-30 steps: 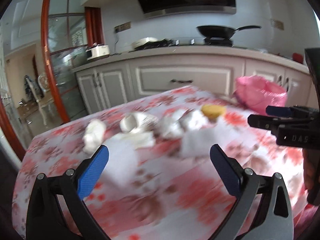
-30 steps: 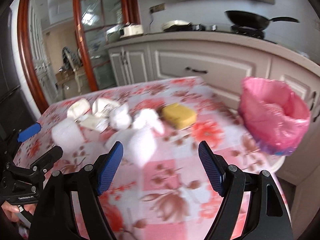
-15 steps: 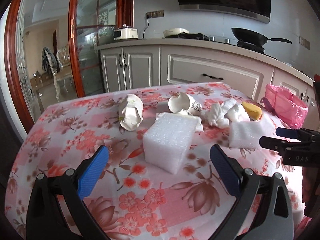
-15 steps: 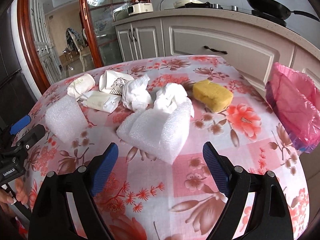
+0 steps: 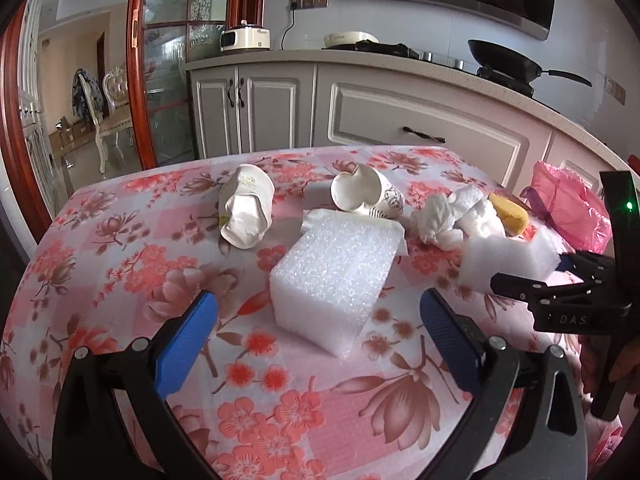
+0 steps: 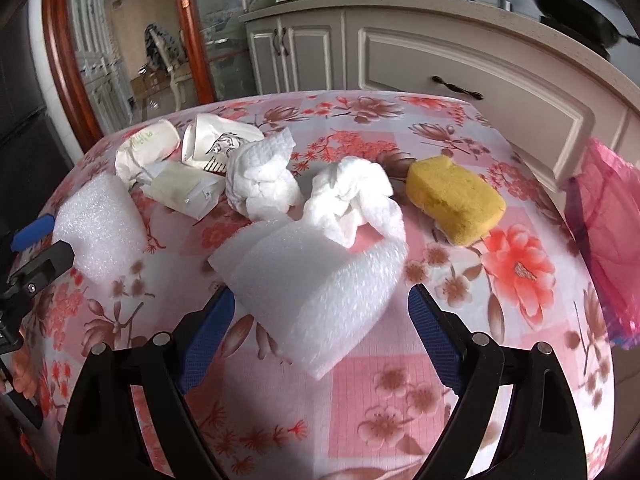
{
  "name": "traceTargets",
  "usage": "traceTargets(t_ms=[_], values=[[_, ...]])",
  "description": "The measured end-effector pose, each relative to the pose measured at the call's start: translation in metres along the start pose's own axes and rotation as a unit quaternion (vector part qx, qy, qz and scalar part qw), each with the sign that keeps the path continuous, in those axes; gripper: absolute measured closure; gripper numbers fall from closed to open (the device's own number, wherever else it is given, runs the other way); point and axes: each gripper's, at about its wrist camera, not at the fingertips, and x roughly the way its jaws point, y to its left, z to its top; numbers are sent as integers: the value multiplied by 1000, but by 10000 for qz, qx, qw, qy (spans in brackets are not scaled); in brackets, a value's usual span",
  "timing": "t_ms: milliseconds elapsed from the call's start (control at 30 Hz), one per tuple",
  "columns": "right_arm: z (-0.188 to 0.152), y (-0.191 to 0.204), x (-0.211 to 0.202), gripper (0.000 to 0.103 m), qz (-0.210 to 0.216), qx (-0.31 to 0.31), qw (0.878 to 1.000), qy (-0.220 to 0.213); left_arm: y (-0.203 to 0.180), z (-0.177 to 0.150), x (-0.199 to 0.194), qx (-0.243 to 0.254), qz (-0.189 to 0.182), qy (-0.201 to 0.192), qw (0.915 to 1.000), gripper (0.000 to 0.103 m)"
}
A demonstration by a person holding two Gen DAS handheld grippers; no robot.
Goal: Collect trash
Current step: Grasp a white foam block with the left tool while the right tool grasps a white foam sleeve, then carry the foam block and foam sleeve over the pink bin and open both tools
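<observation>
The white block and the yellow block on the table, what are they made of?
The white block looks like packing foam: a matte, bubbly, faintly sparkly surface. The yellow block looks like a sponge: rough, full of tiny holes, with rounded corners. Both are probably soft.

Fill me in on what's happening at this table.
A person is clearing trash off the floral table with two handheld grippers. The left gripper is open in front of a white foam block. The right gripper is open in front of a second foam piece, its jaws having just been opening with nothing pinched. Crushed cups, tissue wads and a yellow sponge lie uncollected; the pink bag hangs at the table's edge.
</observation>
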Motion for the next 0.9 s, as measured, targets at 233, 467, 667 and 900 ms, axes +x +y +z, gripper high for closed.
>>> traceTargets(t_ms=[233, 467, 667, 900], values=[[7, 4, 11, 20, 292, -365, 9988, 119, -5, 4, 8, 76, 99, 70, 9999, 5], [5, 11, 1, 33, 271, -524, 9982, -133, -14, 11, 19, 148, -1, 129, 9998, 11], [1, 6, -4, 34, 296, -356, 9989, -117, -27, 12, 30, 330, -140, 357, 9987, 45], [-6, 0, -17, 34, 372, -153, 9990, -216, -38, 8, 19, 451, -123, 275, 9985, 46]])
